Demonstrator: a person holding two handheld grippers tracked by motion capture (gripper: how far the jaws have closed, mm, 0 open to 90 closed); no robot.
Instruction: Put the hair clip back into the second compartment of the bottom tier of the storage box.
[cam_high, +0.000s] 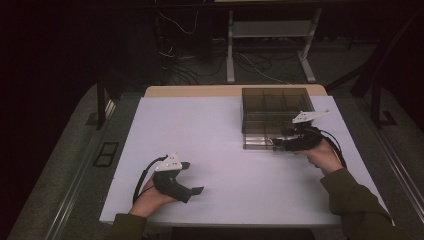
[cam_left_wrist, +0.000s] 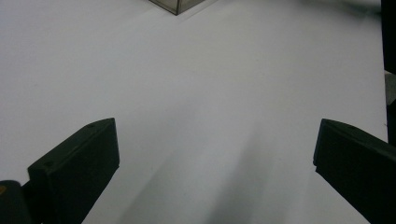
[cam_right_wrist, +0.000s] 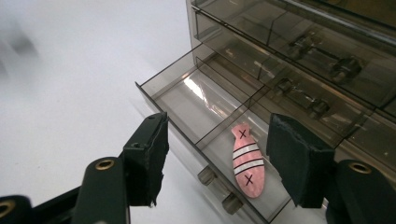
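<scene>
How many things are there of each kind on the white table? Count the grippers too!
Grippers: 2, the left gripper and the right gripper
Smoky see-through drawer boxes: 1, the drawer box
Pink fish-shaped pieces with stripes and crosses: 1, the pink fish, lying in the open drawer
Total: 4

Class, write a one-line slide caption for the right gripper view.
Right gripper open above a pink tag lying in the open drawer.

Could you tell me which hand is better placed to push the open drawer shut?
Right, probably. The right gripper hangs open at the open drawer holding the pink fish piece, while the left gripper rests far across the table.
</scene>
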